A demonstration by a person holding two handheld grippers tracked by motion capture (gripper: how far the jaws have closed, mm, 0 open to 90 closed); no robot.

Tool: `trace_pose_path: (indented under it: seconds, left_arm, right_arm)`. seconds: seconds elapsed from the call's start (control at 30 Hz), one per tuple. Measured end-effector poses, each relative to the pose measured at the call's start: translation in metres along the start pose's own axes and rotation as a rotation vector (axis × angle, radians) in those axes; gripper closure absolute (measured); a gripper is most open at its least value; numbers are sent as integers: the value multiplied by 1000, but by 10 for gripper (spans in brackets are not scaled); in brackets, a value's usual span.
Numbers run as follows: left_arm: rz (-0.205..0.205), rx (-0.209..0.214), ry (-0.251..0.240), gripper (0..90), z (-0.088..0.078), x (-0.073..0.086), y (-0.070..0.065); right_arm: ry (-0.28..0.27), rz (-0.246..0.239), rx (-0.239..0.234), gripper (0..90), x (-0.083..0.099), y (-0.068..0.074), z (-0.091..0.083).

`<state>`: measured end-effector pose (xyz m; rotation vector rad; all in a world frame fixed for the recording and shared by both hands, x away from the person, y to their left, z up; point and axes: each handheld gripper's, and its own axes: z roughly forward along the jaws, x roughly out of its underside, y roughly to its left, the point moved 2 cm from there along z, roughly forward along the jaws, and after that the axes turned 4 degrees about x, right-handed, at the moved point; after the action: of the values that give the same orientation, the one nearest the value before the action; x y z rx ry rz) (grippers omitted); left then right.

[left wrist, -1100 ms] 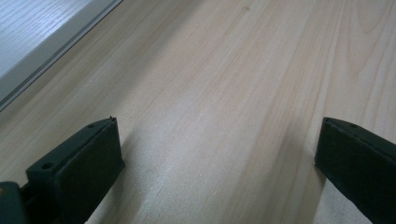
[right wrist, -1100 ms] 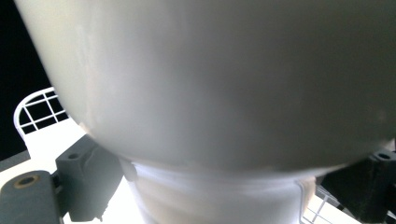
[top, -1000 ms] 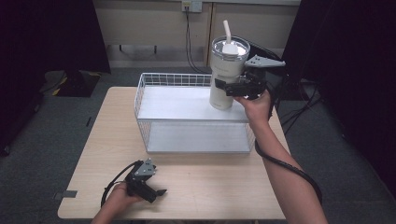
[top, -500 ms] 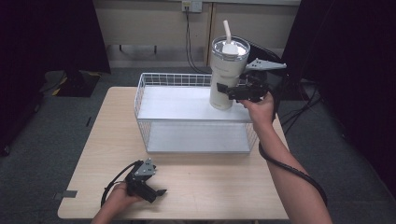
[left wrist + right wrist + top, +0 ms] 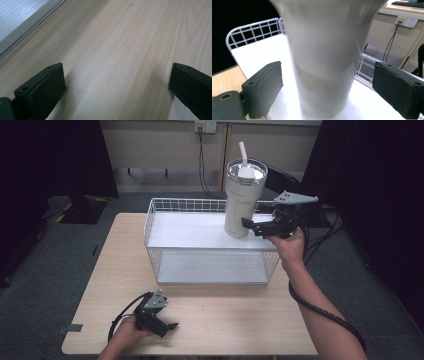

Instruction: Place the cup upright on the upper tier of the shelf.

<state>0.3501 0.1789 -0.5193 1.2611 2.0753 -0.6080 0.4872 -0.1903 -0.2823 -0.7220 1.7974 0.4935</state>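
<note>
A cream tumbler with a lid and straw stands upright on the top shelf of a white wire rack. My right gripper is at the tumbler's lower right side and open. In the right gripper view the tumbler is blurred and stands between the two wide-apart jaws, with a gap on each side. My left gripper rests on the wooden table near its front left edge. It is open, with only bare wood between the jaws of that gripper.
The rack covers the far half of the table and has a lower shelf under the top one. Cables trail from both grippers. A wall socket with cords is behind the table, and dark curtains hang at both sides.
My right gripper has drawn back a little to the right and toward me from the tumbler, which stays where it stood. The left gripper has not moved.
</note>
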Motion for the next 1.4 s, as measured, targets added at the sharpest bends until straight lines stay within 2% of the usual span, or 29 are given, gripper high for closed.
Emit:
trace_pose_path:
  seconds: [0.1,0.83,0.97,1.4]
  left_arm:
    - [-2,0,-1,1,0,0,0]
    - [5,7,3,1,0,0,1]
    - [6,7,3,1,0,0,1]
    - [6,7,3,1,0,0,1]
  right_arm:
    - [7,-19,-11,91,5,3,-7]
    - [2,-31,-91,91,31,27,-36]
    - [9,-49,-112,93,38,32,-40]
    - [16,-56,-166,94,63,47,-50]
